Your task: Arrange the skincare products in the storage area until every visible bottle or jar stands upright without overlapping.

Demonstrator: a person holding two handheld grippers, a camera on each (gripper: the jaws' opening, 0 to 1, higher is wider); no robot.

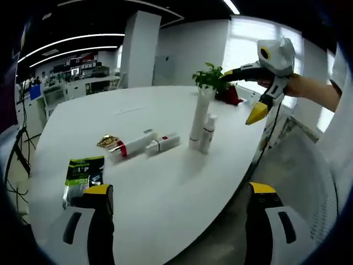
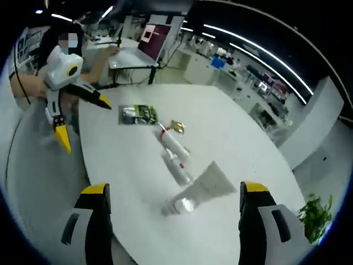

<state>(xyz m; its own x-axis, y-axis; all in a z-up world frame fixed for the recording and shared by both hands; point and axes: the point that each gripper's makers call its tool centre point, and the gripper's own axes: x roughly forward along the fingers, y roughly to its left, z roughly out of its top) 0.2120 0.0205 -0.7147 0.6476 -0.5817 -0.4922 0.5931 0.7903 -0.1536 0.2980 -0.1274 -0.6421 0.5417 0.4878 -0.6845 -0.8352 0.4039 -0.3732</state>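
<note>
Left gripper view — green packet (image 1: 84, 178) and gold wrapper (image 1: 108, 141) beside lying tubes (image 1: 144, 145).

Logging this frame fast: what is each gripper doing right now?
Left gripper: open, holding nothing, above the white table.
Right gripper: open, holding nothing.

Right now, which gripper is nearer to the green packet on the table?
Left. The left gripper hangs at the table edge right beside the green packet; the right gripper is across the table, beyond the standing bottles.

Two upright bottles (image 1: 202, 124) beside two lying tubes (image 1: 144, 145) on white table (image 1: 165, 193).
</note>
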